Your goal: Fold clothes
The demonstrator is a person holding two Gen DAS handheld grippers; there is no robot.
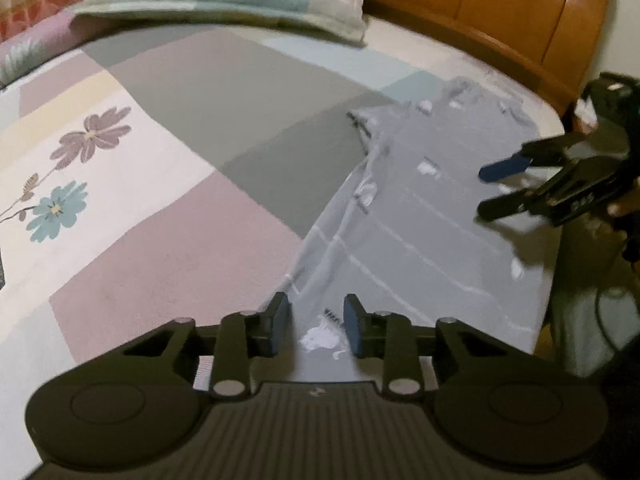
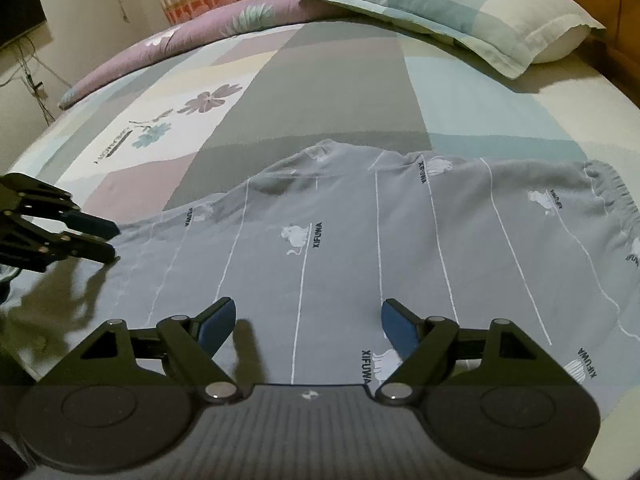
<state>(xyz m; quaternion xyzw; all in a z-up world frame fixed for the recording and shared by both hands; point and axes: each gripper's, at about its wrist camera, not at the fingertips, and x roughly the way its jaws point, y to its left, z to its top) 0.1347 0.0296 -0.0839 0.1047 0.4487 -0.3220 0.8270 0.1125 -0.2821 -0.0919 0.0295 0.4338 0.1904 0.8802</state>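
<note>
A grey garment [image 2: 360, 232] with thin white stripes, white cat prints and "XIFUWA" lettering lies spread on the bed, its gathered waistband [image 2: 612, 196] at the right. In the left wrist view the garment [image 1: 432, 208] runs from near my fingers toward the headboard. My left gripper [image 1: 316, 324] sits at the garment's near end, its blue pads a narrow gap apart with flat cloth showing between them. From the right wrist view the left gripper [image 2: 114, 242] is at the garment's left edge. My right gripper [image 2: 308, 320] stands wide open just above the cloth; the right gripper [image 1: 484, 192] holds nothing.
The bed has a patchwork sheet [image 2: 320, 92] with flower prints. A checked pillow [image 2: 460, 8] lies by the wooden headboard [image 1: 500, 4]. A rolled purple quilt [image 2: 192, 36] lines the far side. The bed's edge [image 1: 548, 280] drops off beside the garment.
</note>
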